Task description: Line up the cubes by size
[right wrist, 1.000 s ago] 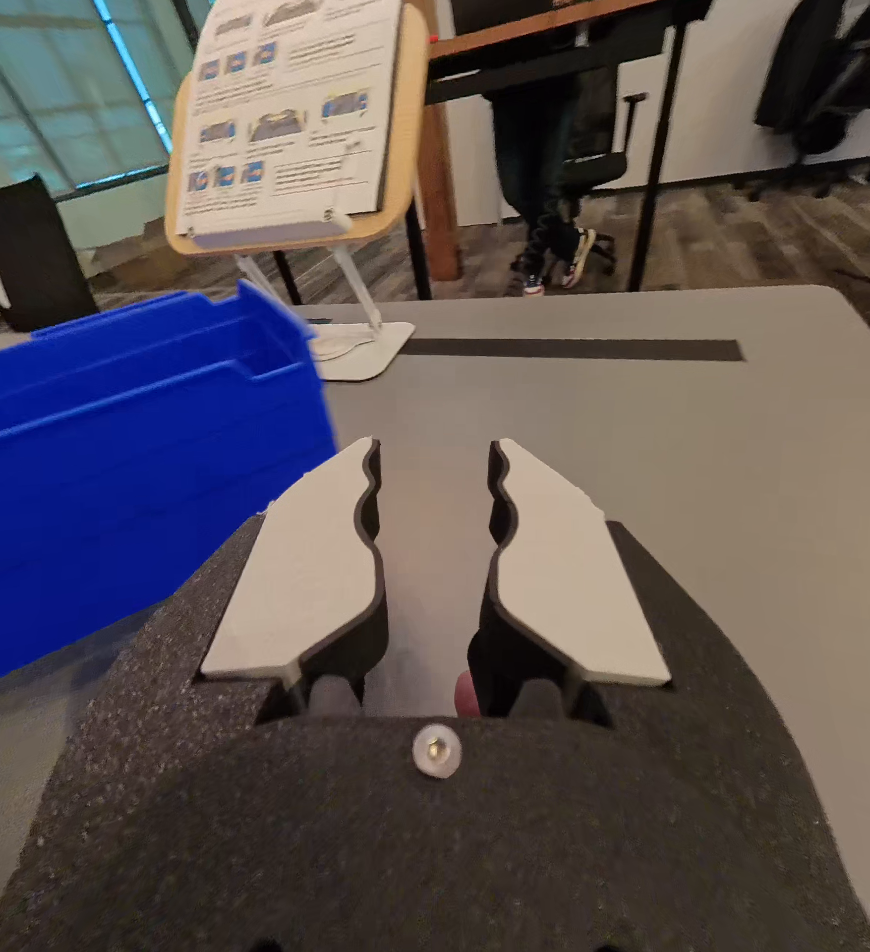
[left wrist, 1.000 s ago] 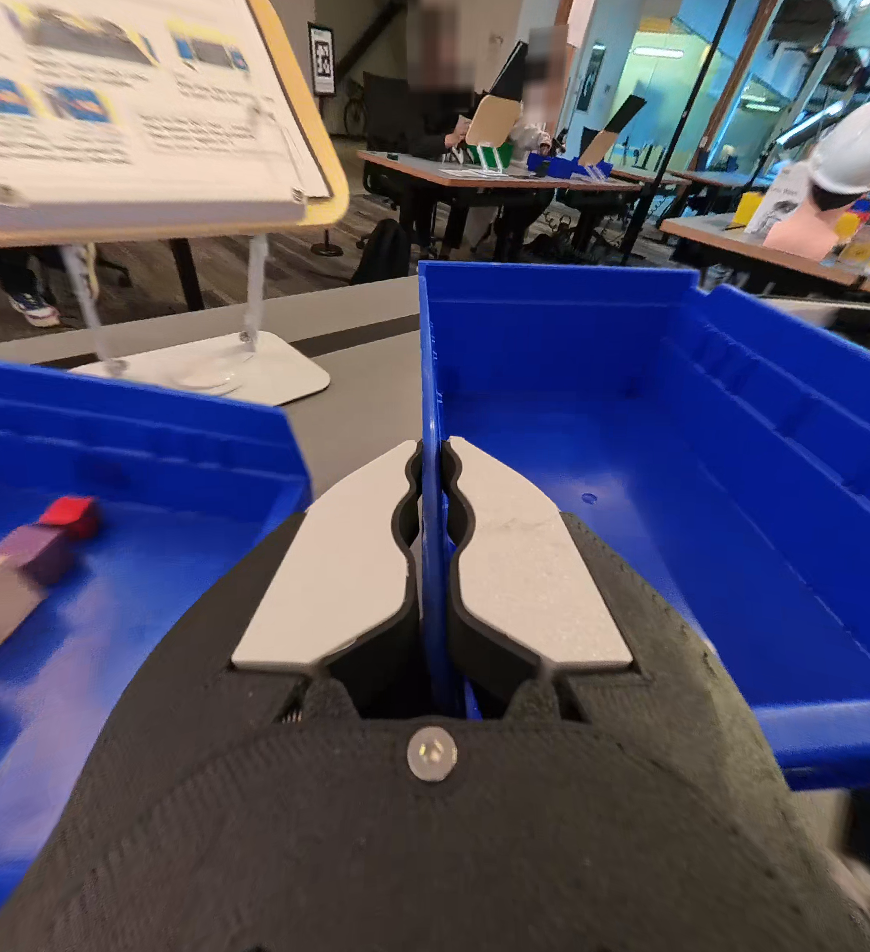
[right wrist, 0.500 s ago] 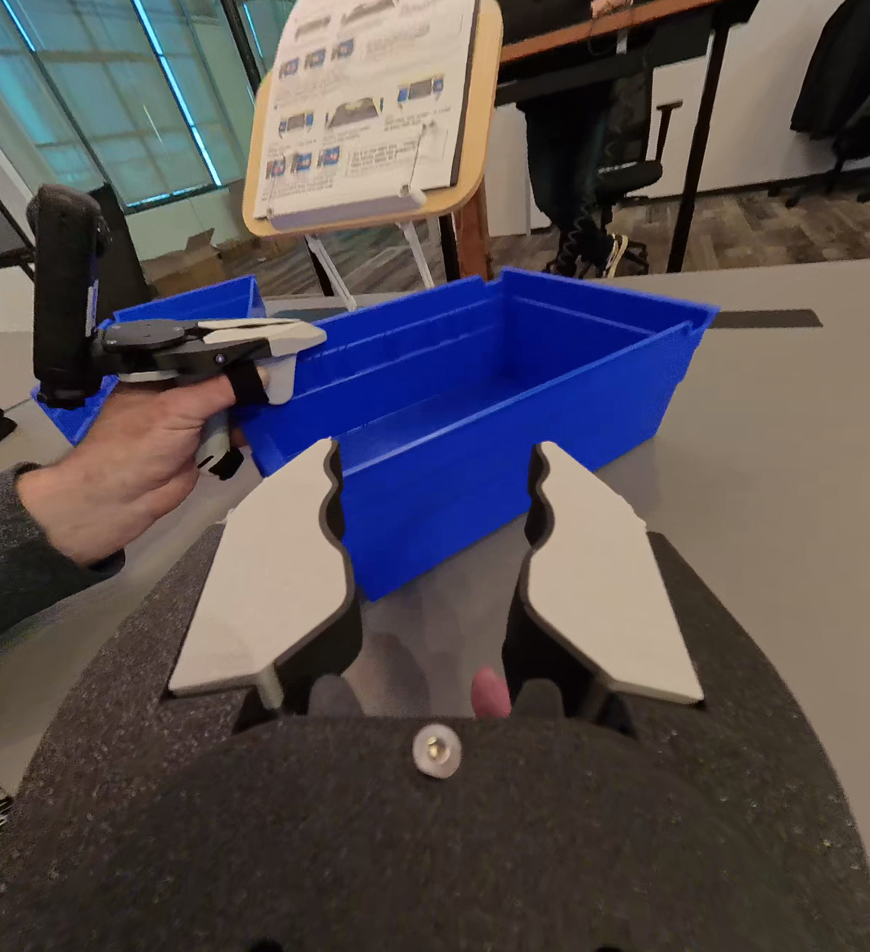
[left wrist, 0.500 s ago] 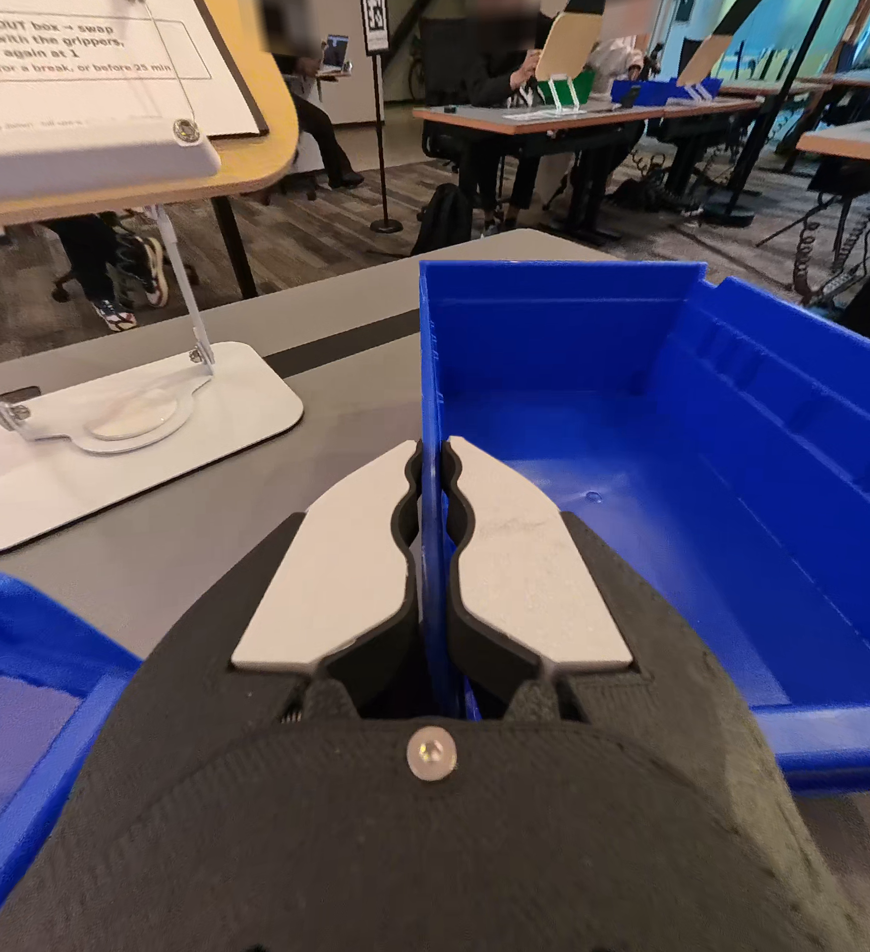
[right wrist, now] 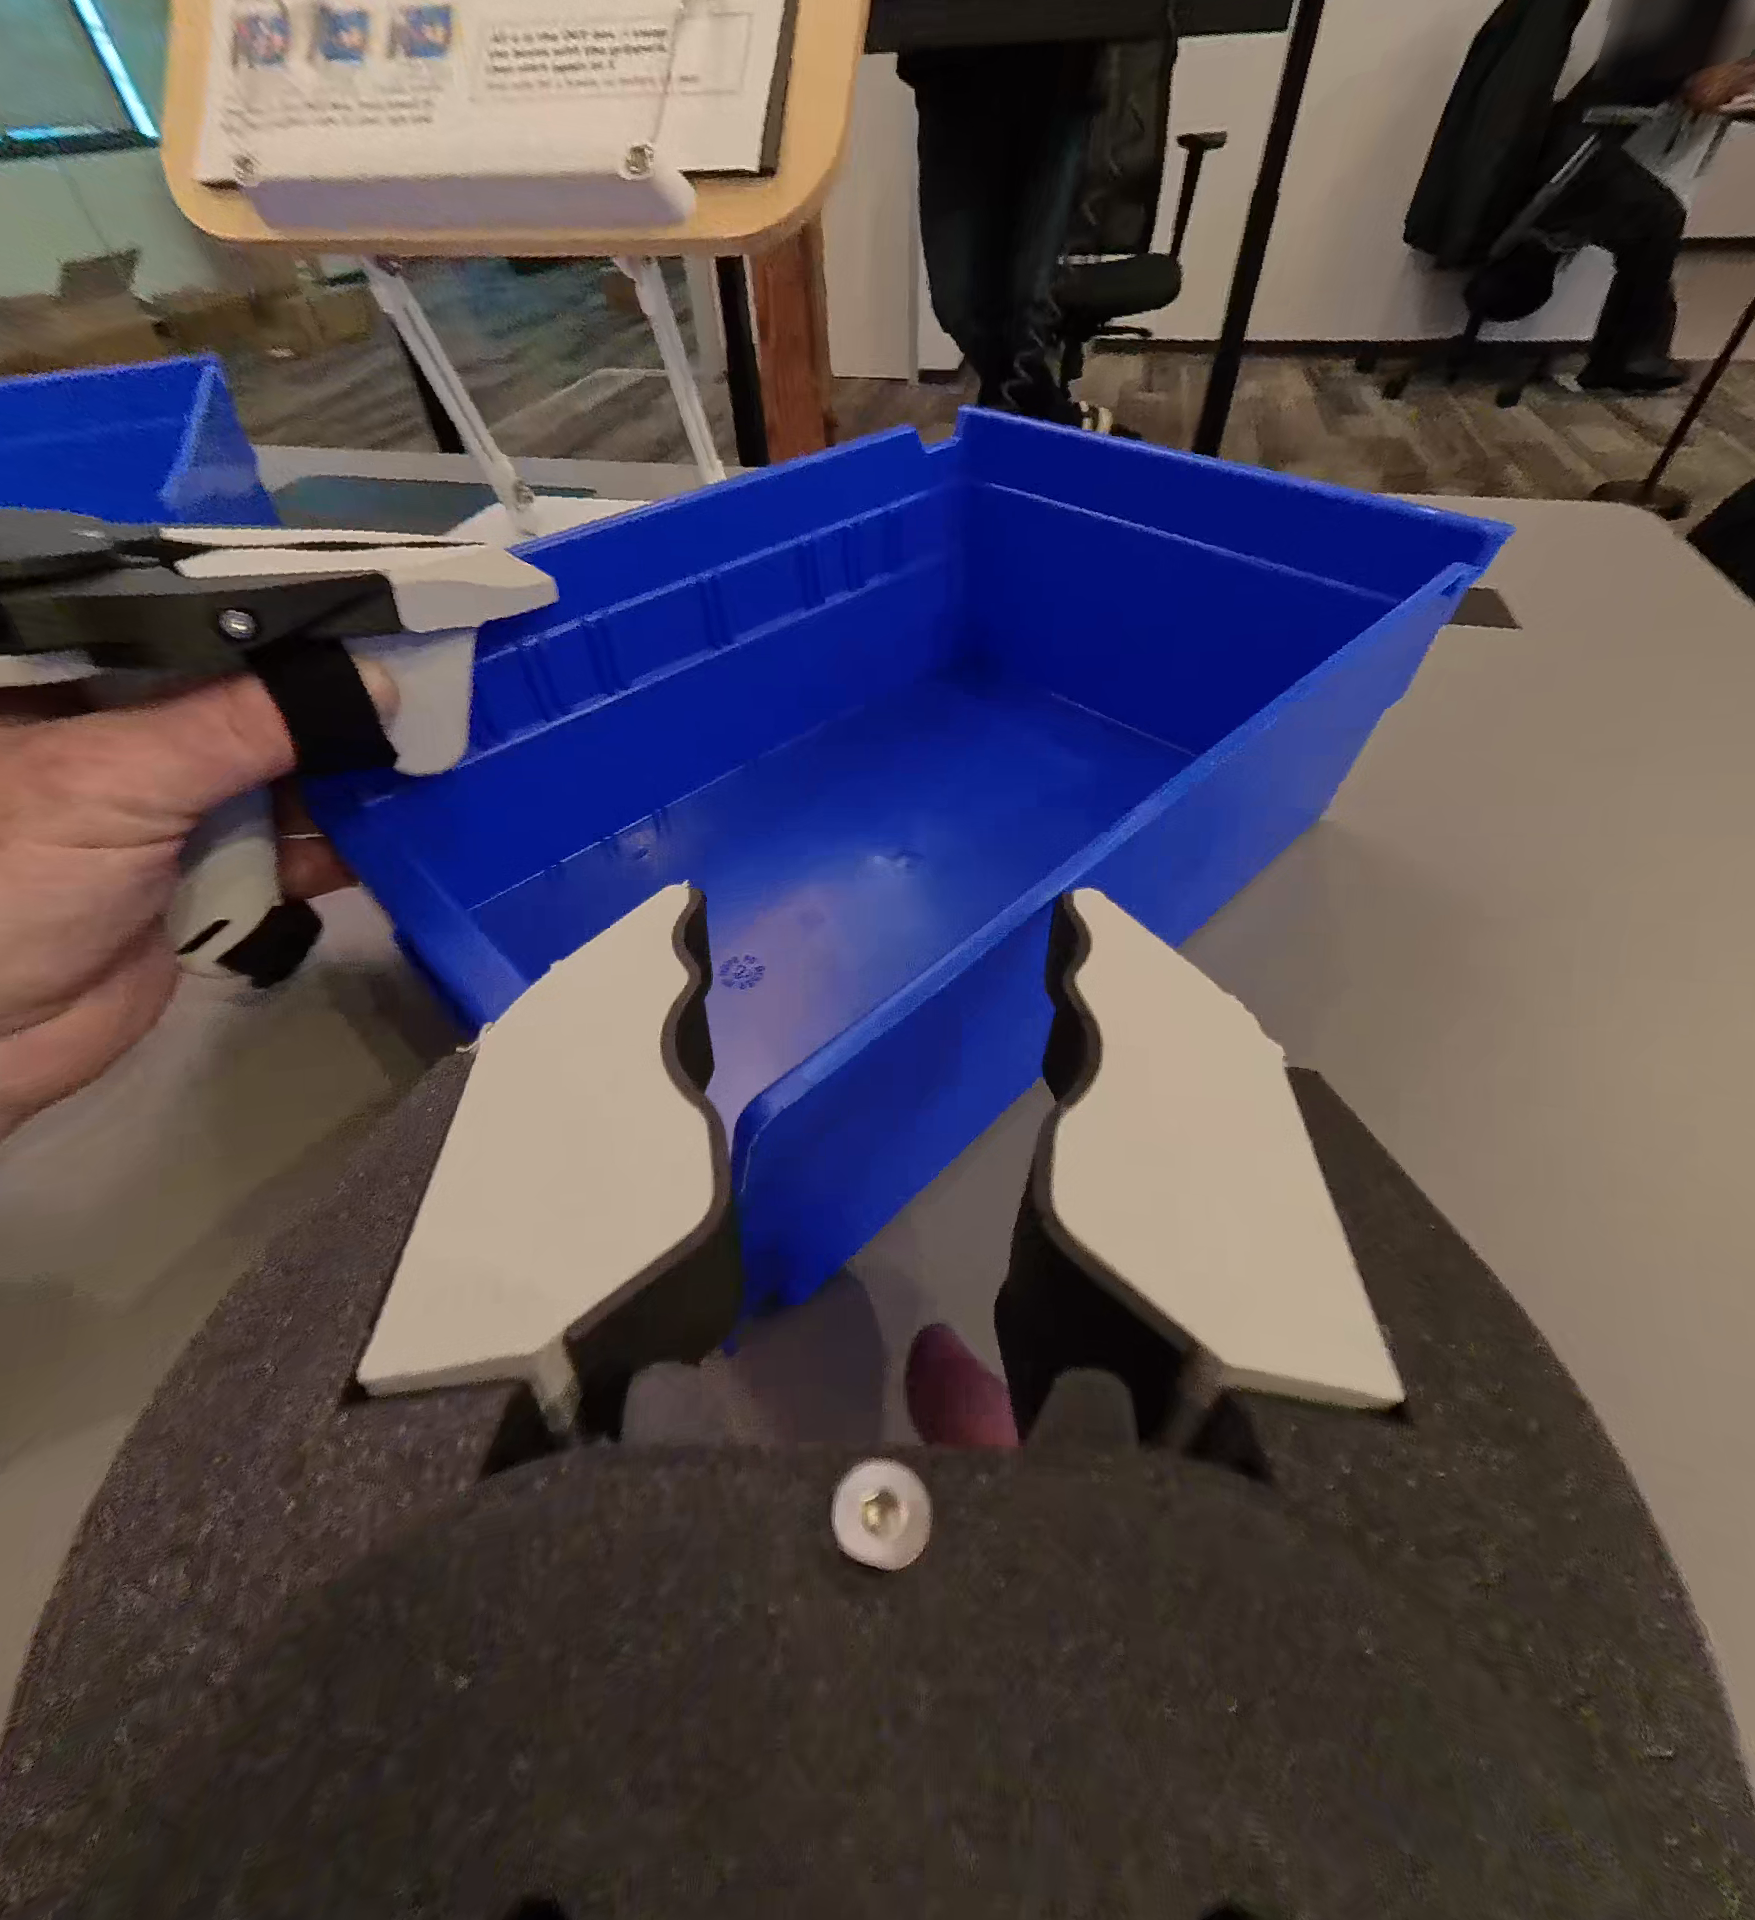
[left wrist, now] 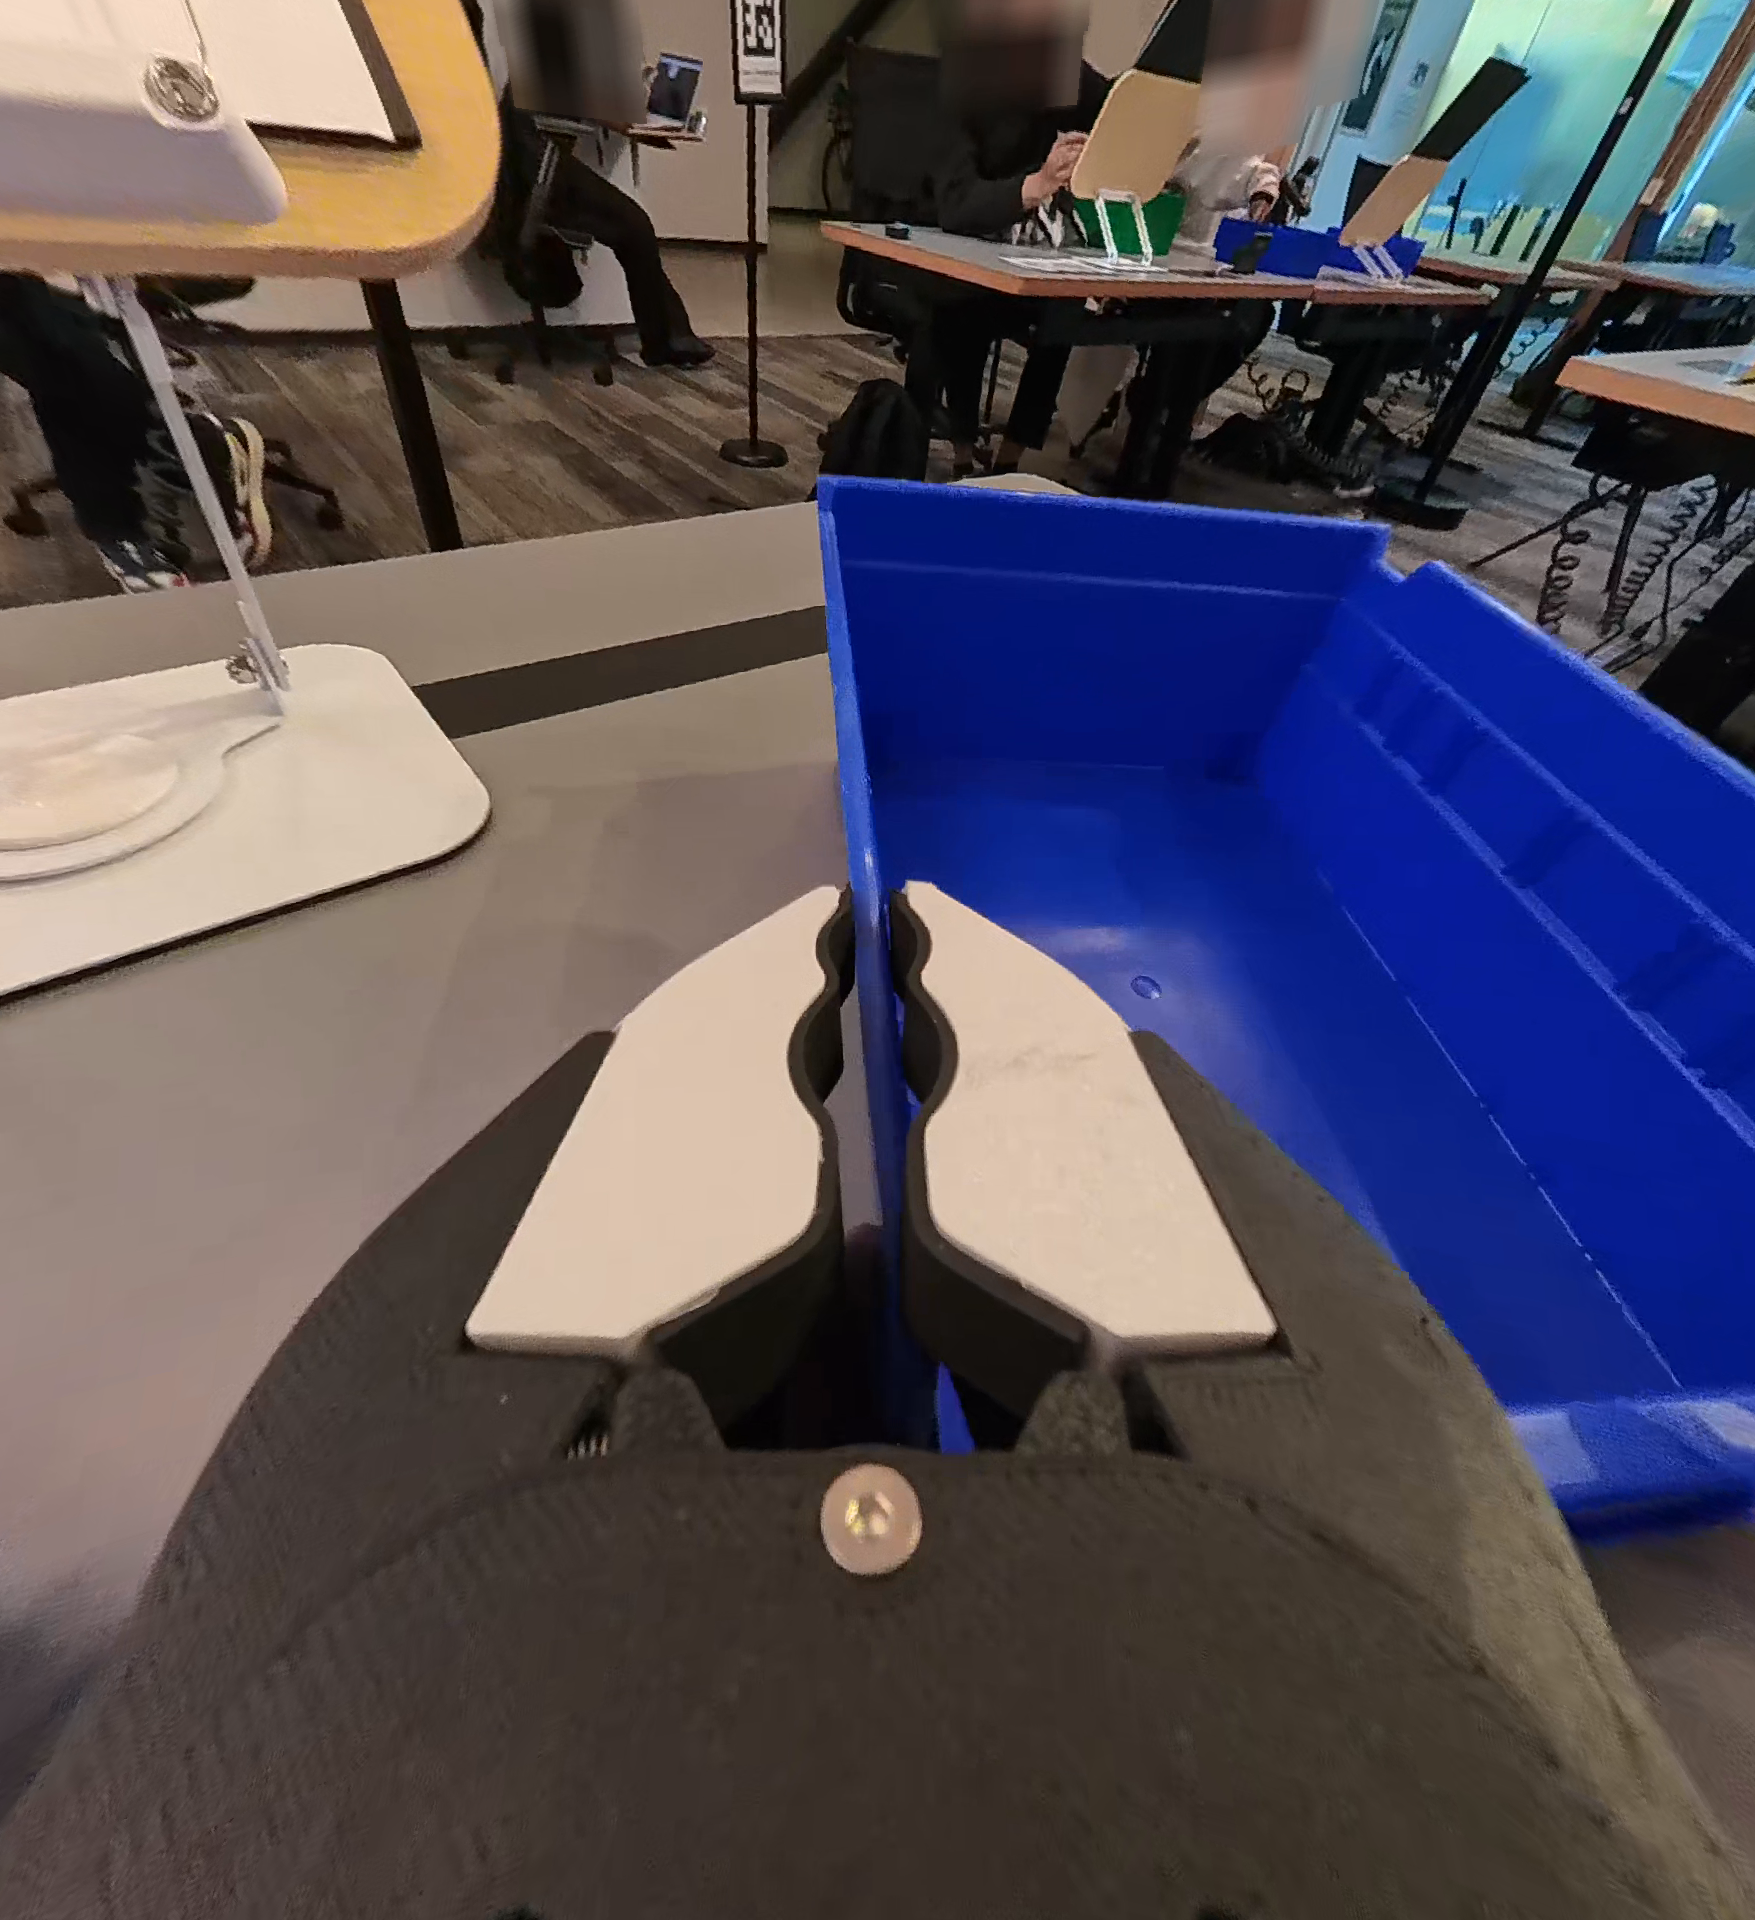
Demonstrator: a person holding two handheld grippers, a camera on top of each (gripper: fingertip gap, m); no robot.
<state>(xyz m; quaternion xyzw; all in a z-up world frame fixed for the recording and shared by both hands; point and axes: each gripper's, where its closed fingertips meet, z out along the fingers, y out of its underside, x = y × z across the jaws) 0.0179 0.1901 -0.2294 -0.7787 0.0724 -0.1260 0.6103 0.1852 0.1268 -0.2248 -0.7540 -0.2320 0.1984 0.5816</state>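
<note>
On a grey table (right wrist: 1579, 935), an empty blue bin (right wrist: 852, 790), newly swung in, is clamped at nine o'clock by the left gripper (left wrist: 871, 904); the right gripper (right wrist: 878, 914) is spread; no cubes are seen.

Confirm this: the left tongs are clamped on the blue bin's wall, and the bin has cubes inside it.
Not quite. The left tongs are clamped on the blue bin's wall, but the bin is empty: no cubes inside. The right wrist view shows its bare floor.
</note>
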